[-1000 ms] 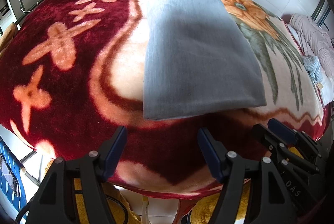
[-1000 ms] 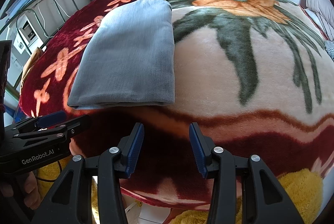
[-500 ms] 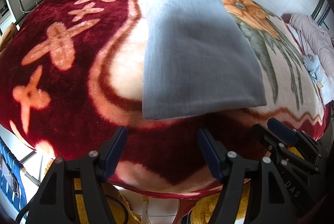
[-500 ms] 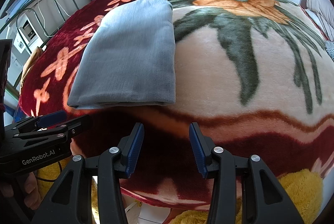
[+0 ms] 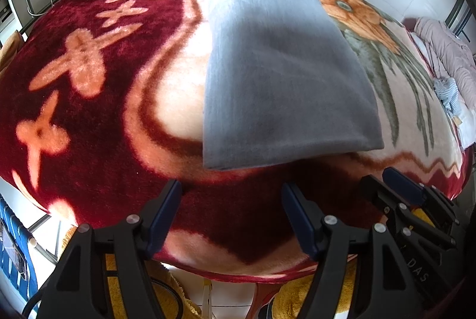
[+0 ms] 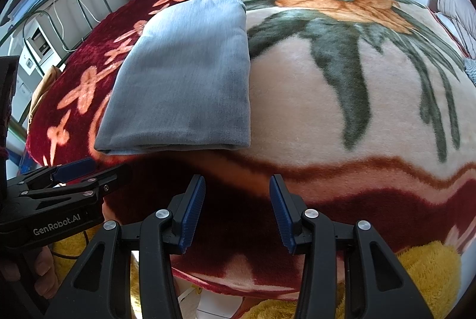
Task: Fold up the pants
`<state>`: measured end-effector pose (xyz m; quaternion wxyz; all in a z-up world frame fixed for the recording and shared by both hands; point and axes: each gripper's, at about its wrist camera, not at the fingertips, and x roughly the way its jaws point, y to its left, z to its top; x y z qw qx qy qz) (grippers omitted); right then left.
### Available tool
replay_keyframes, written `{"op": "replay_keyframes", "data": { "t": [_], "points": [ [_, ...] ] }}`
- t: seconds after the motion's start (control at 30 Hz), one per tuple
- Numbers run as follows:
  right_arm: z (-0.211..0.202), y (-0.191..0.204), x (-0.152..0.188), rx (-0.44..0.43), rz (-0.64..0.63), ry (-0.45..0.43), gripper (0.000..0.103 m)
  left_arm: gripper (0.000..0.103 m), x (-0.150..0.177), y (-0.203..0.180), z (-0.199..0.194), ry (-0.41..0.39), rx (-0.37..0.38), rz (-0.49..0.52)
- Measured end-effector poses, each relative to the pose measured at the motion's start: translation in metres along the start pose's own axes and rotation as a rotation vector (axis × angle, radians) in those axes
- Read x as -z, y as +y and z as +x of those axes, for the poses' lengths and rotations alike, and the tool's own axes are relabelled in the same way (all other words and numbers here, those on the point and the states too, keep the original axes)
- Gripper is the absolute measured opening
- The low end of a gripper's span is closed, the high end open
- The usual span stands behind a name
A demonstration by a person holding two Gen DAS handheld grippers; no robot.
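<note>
Floral plush blanket (image 5: pixel 89 116) on bed. Grey pants (image 5: pixel 282 81) folded into compact rectangle, mid-blanket. Left hand-held gripper (image 5: pixel 232 215) wide, empty; right hand-held gripper (image 6: pixel 237 210) narrower, empty. Nothing changed over last second; fold looks finished.

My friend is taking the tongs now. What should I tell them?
Left tongs: open, empty, held above the near edge of the red and cream flowered fleece blanket.
Right tongs: open, empty, beside the left ones, nearer the orange flower.
Grey soft pants: folded into a neat rectangle, lying flat on the blanket, just beyond both tongs, nothing touching them.
Done: the folding looks finished.
Left: probably nothing; maybe check the edges line up.
</note>
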<state>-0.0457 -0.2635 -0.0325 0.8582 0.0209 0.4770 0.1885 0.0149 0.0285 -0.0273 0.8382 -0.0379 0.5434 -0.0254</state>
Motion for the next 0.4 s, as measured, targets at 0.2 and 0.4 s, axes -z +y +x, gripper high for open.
{"op": "replay_keyframes", "data": {
  "t": [0.2, 0.4],
  "points": [
    [0.0017, 0.0002, 0.0002, 0.001, -0.002, 0.001, 0.046, 0.073, 0.0001, 0.0018, 0.0010, 0.007, 0.001, -0.006],
    [0.0016, 0.0004, 0.0004, 0.002, -0.004, 0.002, 0.046, 0.073, 0.0004, 0.0019, 0.0020, 0.012, -0.001, -0.006]
  ]
}}
